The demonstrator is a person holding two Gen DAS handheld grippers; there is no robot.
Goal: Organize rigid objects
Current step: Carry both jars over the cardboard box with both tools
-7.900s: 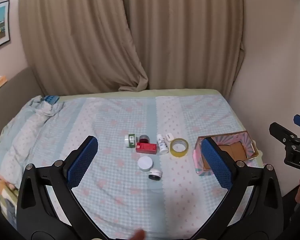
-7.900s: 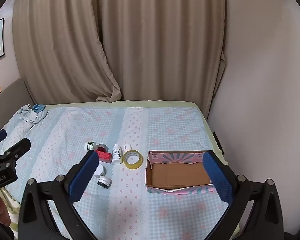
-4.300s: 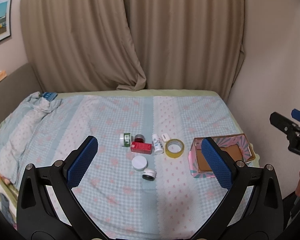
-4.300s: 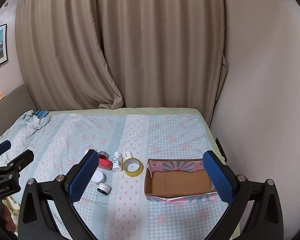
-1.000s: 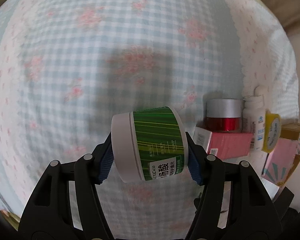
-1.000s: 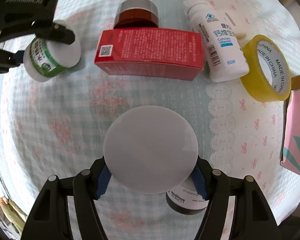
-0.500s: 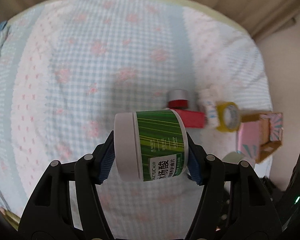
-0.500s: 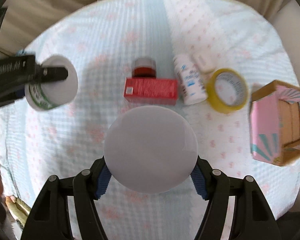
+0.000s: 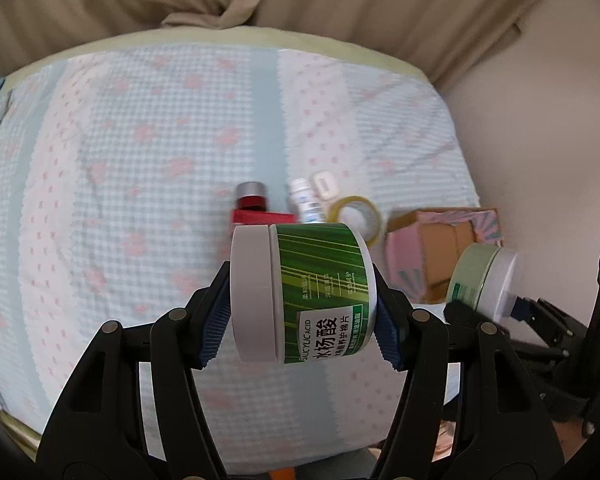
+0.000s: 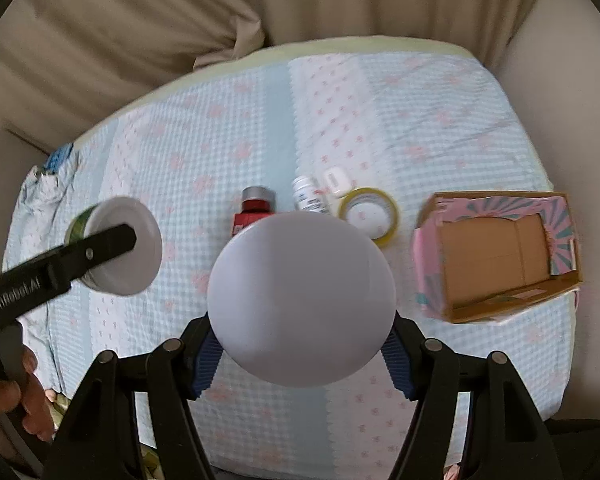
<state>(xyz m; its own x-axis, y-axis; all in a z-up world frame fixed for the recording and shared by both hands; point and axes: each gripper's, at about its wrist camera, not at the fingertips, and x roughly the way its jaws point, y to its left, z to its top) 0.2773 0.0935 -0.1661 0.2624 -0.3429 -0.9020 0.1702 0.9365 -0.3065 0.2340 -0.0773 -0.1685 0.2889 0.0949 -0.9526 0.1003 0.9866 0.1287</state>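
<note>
My left gripper [image 9: 300, 316] is shut on a green striped jar with a white lid [image 9: 304, 292], held sideways above the bed. My right gripper [image 10: 302, 348] is shut on a pale green jar whose round white lid [image 10: 302, 298] faces the camera; this jar also shows in the left wrist view [image 9: 480, 280]. The green jar appears at the left of the right wrist view [image 10: 116, 244]. An open pink cardboard box [image 10: 496, 256] lies on the bed to the right, its inside empty. It also shows in the left wrist view [image 9: 440, 248].
On the checked bedspread [image 10: 220, 152] lie a red jar with a silver lid [image 10: 258, 200], a red carton [image 10: 242, 224], a white bottle [image 10: 310, 198], a small white case [image 10: 336, 180] and a yellow tape roll [image 10: 370, 212]. Curtains hang behind; a wall stands right.
Both grippers have risen farther from the bed, each with its jar. The objects on the bed look smaller, and the box is now wholly in the right wrist view.
</note>
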